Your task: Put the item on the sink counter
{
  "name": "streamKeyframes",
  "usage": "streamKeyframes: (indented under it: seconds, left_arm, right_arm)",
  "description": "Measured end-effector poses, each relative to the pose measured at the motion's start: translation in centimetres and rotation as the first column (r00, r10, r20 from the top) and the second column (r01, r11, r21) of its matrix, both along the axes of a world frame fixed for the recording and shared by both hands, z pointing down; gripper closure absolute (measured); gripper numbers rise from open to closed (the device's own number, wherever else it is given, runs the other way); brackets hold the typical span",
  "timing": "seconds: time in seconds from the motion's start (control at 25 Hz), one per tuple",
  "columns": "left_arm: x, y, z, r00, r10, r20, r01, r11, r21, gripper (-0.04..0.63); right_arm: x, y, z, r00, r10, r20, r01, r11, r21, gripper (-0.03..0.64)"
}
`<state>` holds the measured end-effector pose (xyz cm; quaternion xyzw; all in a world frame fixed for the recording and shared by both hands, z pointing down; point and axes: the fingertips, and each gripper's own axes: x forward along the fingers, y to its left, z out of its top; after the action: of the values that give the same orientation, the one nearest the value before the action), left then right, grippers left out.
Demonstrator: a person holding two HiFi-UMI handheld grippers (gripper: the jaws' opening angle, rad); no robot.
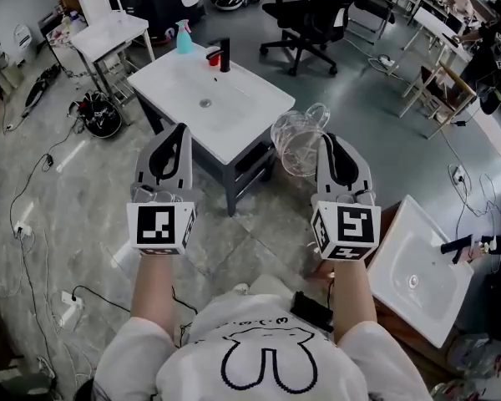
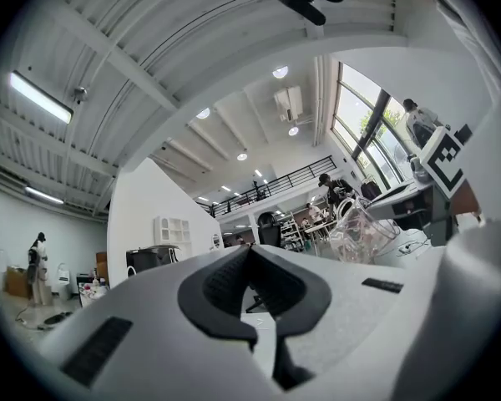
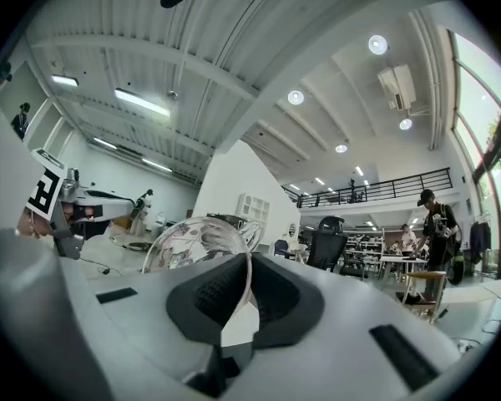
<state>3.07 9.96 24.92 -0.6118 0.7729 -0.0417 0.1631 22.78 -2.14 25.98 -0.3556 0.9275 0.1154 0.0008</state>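
- the right gripper [image 1: 331, 144] has its jaws clamped on the thin rim of a clear glass pitcher [image 1: 298, 141], holding it in the air and tipped on its side.
- the left gripper [image 1: 175, 138] has its jaws pressed together with nothing between them.
- the pitcher hangs off the near right corner of the white sink counter [image 1: 246, 111], not touching it.
- a blue spray bottle [image 1: 184, 38], a black faucet [image 1: 225, 55] and a red cup [image 1: 212, 56] stand at the counter's far edge.
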Motion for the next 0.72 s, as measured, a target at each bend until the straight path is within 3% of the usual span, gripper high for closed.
streamKeyframes:
  seconds: [0.72]
  left_arm:
    - [-9.6, -9.9, 1.5, 0.999, -0.037, -0.004, 0.037, 0.999, -0.01, 0.586]
  right_arm:
    - [-10.4, -11.3, 2.4, 0.999, -0.019, -0.031, 0.019, 1.0, -0.022, 0.578]
